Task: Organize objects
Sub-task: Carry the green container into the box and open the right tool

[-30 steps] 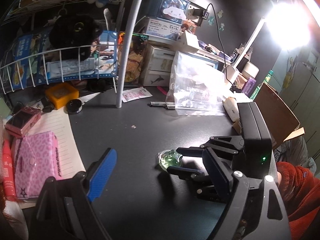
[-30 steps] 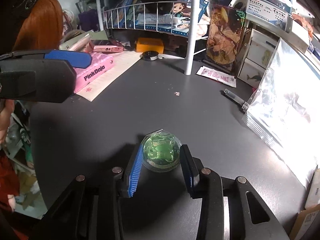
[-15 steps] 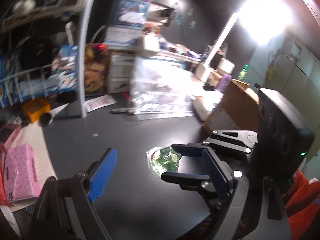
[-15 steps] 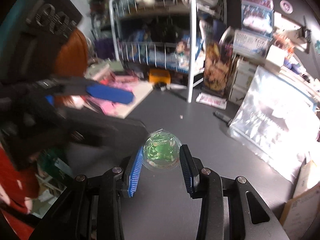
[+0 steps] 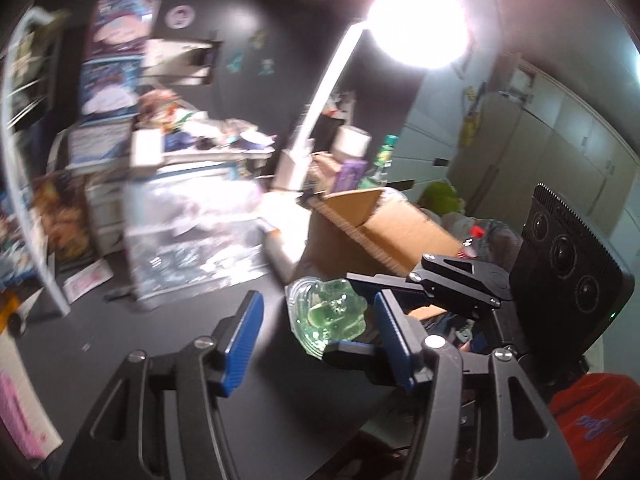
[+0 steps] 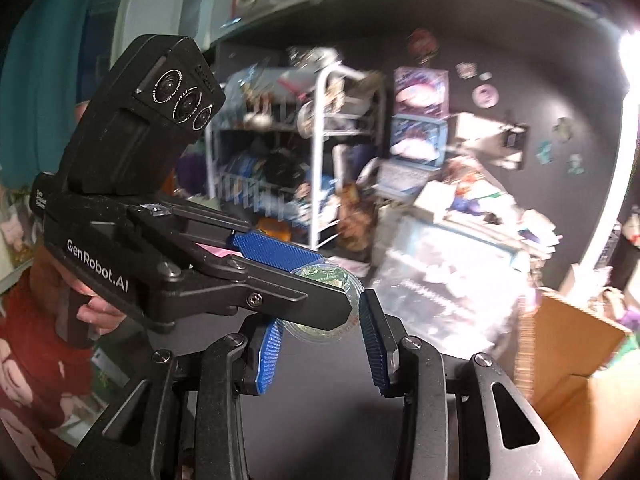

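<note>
Two claws meet over the dark worktop. The right claw grips a clear round capsule with a green figure inside, lifted off the surface. Its flat face tilts toward 10 o'clock in the left wrist view; being round, no long axis shows. The left claw stands wide, its pads either side of the capsule without touching. A cardboard box sits at 1 o'clock.
</note>
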Motion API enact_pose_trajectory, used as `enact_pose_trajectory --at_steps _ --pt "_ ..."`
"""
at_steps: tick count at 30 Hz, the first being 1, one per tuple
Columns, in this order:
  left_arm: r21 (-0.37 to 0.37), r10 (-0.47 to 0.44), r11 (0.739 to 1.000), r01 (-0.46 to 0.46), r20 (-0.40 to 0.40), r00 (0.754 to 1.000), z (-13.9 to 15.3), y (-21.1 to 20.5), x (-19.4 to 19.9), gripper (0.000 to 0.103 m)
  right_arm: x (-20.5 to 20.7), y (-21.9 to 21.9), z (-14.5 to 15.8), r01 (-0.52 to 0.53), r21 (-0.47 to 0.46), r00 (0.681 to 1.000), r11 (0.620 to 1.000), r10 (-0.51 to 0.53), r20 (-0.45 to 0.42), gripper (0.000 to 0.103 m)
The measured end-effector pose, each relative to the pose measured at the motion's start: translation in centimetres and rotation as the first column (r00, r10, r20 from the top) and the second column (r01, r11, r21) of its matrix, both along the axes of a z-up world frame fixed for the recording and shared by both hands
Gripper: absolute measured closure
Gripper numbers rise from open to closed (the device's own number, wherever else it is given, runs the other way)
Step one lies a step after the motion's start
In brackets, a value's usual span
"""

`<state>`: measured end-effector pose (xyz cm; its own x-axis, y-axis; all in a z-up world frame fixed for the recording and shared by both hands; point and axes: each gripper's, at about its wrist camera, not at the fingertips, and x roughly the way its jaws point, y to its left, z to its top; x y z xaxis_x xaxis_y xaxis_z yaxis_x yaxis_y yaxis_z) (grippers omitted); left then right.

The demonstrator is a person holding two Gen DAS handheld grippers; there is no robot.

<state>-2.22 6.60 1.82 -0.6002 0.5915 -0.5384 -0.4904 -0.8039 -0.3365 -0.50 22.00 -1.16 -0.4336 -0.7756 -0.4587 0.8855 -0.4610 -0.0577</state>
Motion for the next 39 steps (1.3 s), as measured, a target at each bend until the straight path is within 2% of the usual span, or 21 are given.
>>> enact_pose_trajectory --at_steps 7,11,13,15,17,18,26,27,29,31,36,39 --pt "0.037 -0.123 0.992 0.123 0.02 0.992 1.8 5.5 -3.5 0.065 -2.5 5.4 2.2 0.105 -0.015 0.993 0.994 -0.106 -0.042 0.07" --pt "0.051 -0.17 0.985 0.167 0.052 0.984 2.0 8.2 -5.8 0.069 -4.3 7.6 2.8 0.156 -0.005 0.987 0.988 -0.156 -0.036 0.07" --pt "0.062 -0.19 0.981 0.185 0.07 0.979 2.0 9.1 -6.7 0.076 -5.3 8.5 3.0 0.176 0.003 0.984 0.984 -0.176 -0.027 0.07" --pt "0.067 -0.206 0.977 0.201 0.083 0.975 1.9 10.1 -7.7 0.078 -6.3 9.3 3.1 0.195 0.013 0.981 0.981 -0.195 -0.006 0.07" --pt "0.061 -0.201 0.979 0.196 0.093 0.975 1.8 10.9 -8.4 0.078 -7.4 10.0 3.1 0.207 0.02 0.978 0.978 -0.207 0.021 0.072" --pt "0.063 -0.204 0.978 0.198 0.099 0.974 1.8 11.2 -8.8 0.078 -7.8 10.2 3.1 0.205 0.025 0.978 0.978 -0.206 0.039 0.077" --pt "0.075 -0.223 0.974 0.214 0.147 0.964 0.7 12.6 -10.5 0.078 -9.5 11.2 2.5 0.234 0.064 0.968 0.97 -0.239 0.08 0.077" --pt "0.07 -0.22 0.975 0.212 0.148 0.964 0.6 12.6 -10.6 0.076 -9.6 11.2 2.4 0.237 0.07 0.967 0.969 -0.242 0.083 0.077" --pt "0.073 -0.221 0.975 0.212 0.153 0.963 0.5 12.7 -10.9 0.066 -9.7 11.4 2.2 0.245 0.081 0.964 0.966 -0.251 0.086 0.077" --pt "0.063 -0.207 0.978 0.2 0.134 0.969 0.6 12.5 -10.7 0.044 -9.9 11.4 2.1 0.261 0.094 0.96 0.961 -0.269 0.083 0.074" --pt "0.016 -0.175 0.985 0.174 0.087 0.981 1.4 12.0 -10.0 0.032 -10.4 11.9 2.1 0.281 0.11 0.953 0.953 -0.291 0.088 0.071" --pt "-0.012 -0.145 0.989 0.146 0.059 0.988 1.8 11.5 -9.4 0.029 -10.4 12.0 2.1 0.289 0.115 0.95 0.951 -0.299 0.088 0.071"
